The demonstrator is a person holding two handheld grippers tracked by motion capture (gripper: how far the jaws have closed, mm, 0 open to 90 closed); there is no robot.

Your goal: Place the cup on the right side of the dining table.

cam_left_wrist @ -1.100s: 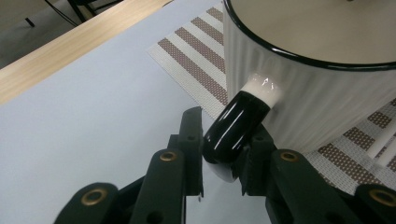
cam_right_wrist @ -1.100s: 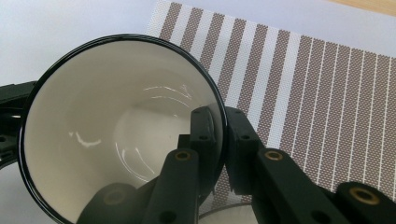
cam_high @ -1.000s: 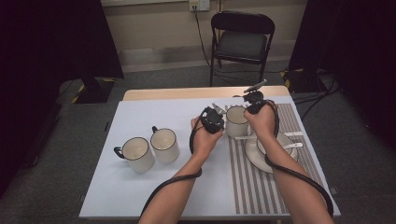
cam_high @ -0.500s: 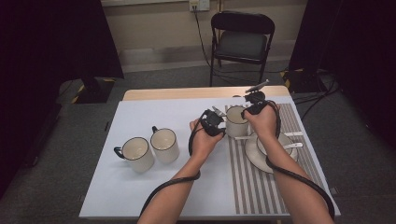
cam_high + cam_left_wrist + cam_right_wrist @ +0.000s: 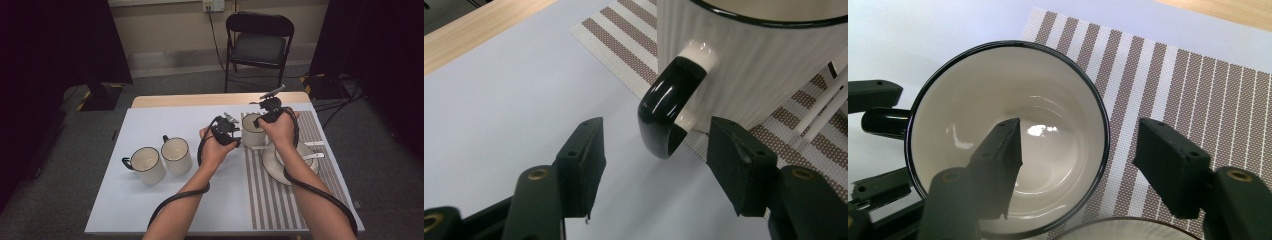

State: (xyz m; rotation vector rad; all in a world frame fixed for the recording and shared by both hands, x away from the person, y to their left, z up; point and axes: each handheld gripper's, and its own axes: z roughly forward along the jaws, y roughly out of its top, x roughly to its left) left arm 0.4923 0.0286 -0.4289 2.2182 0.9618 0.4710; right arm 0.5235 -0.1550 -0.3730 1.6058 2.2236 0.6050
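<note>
The mug [image 5: 252,131], white with a dark rim and ribbed wall, stands upright on the near-left corner area of the striped placemat [image 5: 300,200], at the mat's left edge. Its black handle [image 5: 669,112] points toward my left gripper [image 5: 231,131].

Surroundings: just beside the mug, on the same mat, sits a saucer [image 5: 272,167] with my right forearm lying across it; two pale utensils [image 5: 312,156] rest at its far side. Well apart to the left, on the pale table cover [image 5: 150,205], stand two more mugs [image 5: 161,161] touching or nearly touching each other. A folding chair [image 5: 259,47] stands beyond the table. Nothing lies between my jaws and the mug.

Change since the earlier frames: both sets of jaws have just been opening. In the left gripper view my fingers [image 5: 586,165] now stand apart on either side of the handle, with clear gaps and no contact. In the right gripper view my right gripper [image 5: 1075,165] straddles the mug's rim, one finger hanging over the inside of the cup, the other outside over the mat, neither pressing the wall. The mug has kept its place on the mat.

Pose: my left hand comes in from the lower left, gripper roughly level and aimed at the handle. My right hand [image 5: 280,131] is arched above the mug, gripper pointing down onto the rim, cable trailing along the forearm.
</note>
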